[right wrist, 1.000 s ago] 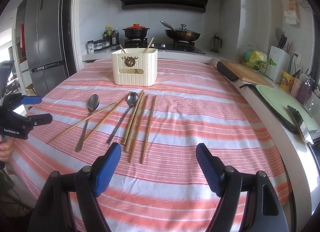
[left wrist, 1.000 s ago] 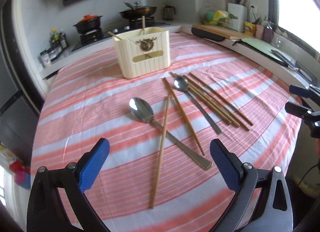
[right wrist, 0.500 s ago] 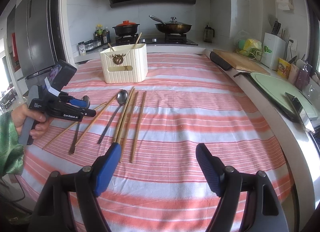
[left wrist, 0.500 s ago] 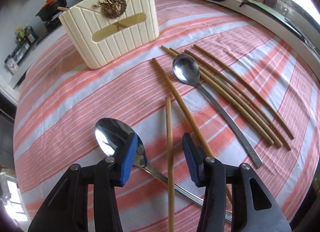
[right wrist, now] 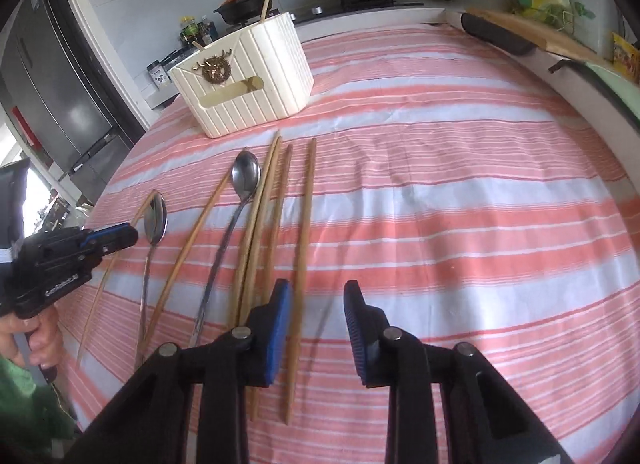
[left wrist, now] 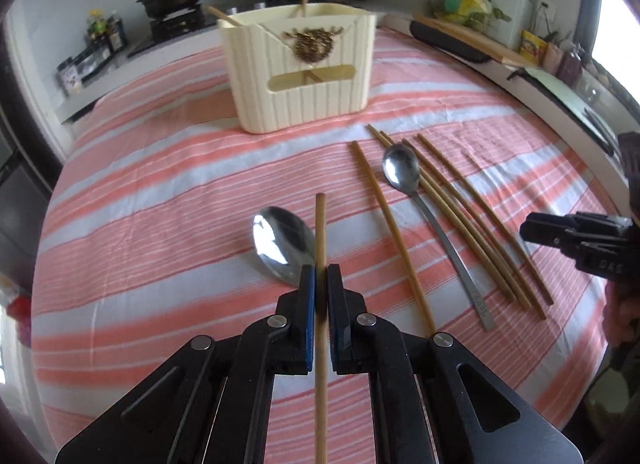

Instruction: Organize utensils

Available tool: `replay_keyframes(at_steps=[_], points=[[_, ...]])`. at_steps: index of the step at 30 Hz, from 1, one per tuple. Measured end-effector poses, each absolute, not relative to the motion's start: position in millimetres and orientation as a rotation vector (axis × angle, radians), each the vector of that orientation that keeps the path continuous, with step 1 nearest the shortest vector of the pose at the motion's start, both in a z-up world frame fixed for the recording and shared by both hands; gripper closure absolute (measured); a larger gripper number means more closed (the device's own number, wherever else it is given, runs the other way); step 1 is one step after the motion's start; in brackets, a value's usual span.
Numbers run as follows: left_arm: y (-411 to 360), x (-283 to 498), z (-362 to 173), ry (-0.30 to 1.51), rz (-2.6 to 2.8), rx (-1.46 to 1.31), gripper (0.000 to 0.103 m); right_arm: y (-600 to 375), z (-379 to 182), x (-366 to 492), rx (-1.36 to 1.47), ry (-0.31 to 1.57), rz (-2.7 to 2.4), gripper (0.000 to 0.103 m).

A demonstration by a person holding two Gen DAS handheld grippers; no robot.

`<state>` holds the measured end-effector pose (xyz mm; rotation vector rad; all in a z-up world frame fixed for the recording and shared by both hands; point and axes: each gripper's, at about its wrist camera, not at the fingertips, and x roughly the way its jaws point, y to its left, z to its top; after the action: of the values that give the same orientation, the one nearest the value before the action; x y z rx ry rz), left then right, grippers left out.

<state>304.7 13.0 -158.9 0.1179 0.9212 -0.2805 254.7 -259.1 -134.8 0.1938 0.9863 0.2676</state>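
Six chopsticks [right wrist: 304,224], two spoons [left wrist: 400,172]; left fingers [left wrist: 308,296] clamped on one chopstick [left wrist: 320,232].

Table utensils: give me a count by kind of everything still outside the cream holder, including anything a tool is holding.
Chopsticks: 6, including the held chopstick in the left tool
Spoons: 2
Total: 8
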Motion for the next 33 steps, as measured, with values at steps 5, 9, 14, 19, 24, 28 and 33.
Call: replay_keyframes(at_steps=[5,9,14,19,24,28,33], points=[[62,301,-168,0.953,-0.128,-0.002,0.099,-234,-145,268,0.043,1.009,0.259,0.078],[79,300,-192,0.999,-0.081,-0.050,0.098,-227,-143,264,-0.053,1.024,0.240,0.094],[84,287,-202,0.991,-0.082,-0.071,0.083,-240,-139,241,-0.132,1.055,0.169,0.096],[91,276,-195,0.974,-0.139,-0.096,0.036,-250,-136,216,-0.168,1.056,0.157,0.083],[100,271,-198,0.999,-0.166,-0.078,0.036,-262,-136,210,-0.155,1.057,0.161,0.064],[96,269,-200,1.011,-0.169,-0.014,0.036,-261,-137,217,-0.151,1.067,0.178,0.064],[88,274,-202,1.019,-0.162,0.060,0.036,-259,-138,233,-0.158,1.087,0.206,0.064]])
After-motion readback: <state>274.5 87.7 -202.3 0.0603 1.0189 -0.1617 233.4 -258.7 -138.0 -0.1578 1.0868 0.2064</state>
